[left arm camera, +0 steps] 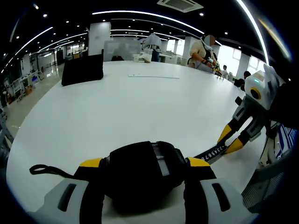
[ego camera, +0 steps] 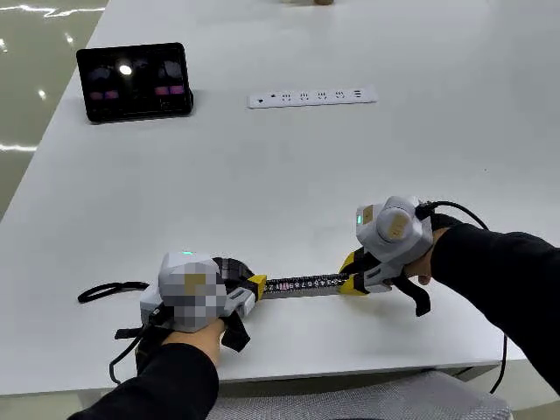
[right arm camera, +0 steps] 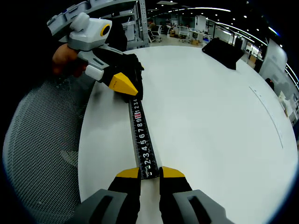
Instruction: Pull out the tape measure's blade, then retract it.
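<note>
Your left gripper (left arm camera: 145,164) is clamped across the black tape measure case (left arm camera: 140,179), which sits near the front edge of the table (ego camera: 262,175). Your right gripper (right arm camera: 149,173) pinches the blade (right arm camera: 141,135) at its tip, jaws nearly together. The blade is out a short way, numbers up, running straight between the two grippers and low over the table. The wrist strap (ego camera: 109,290) lies loose on the table beyond your left gripper. The tablet (ego camera: 134,80) and power strip (ego camera: 312,96) sit well apart, at the far side.
</note>
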A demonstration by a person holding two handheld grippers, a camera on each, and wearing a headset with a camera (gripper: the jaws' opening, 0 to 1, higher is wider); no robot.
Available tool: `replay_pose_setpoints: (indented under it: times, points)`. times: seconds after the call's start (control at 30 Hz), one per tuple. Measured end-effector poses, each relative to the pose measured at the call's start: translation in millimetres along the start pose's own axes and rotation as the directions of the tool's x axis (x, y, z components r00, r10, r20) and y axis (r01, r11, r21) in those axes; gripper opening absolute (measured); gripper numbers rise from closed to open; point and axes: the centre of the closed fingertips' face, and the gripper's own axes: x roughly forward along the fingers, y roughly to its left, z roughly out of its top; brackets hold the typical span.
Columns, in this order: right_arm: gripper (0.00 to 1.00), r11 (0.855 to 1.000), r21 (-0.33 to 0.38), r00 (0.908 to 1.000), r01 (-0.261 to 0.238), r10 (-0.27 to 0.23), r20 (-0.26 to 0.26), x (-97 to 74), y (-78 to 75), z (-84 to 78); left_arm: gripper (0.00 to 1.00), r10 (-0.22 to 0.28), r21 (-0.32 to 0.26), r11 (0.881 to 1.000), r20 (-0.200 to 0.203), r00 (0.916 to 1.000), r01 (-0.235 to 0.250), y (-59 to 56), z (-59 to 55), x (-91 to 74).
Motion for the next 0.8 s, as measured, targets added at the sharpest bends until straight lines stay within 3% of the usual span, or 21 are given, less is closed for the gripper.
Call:
replay_pose_setpoints:
  times: [0.8]
  points:
    - [0.12,1.000,-0.010,0.9999,-0.004,0.004,0.012,7.2,2.7,8.7,0.65,-0.001,0.002,1.000,0.000,1.0000,0.001,-0.1,0.3,-0.2]
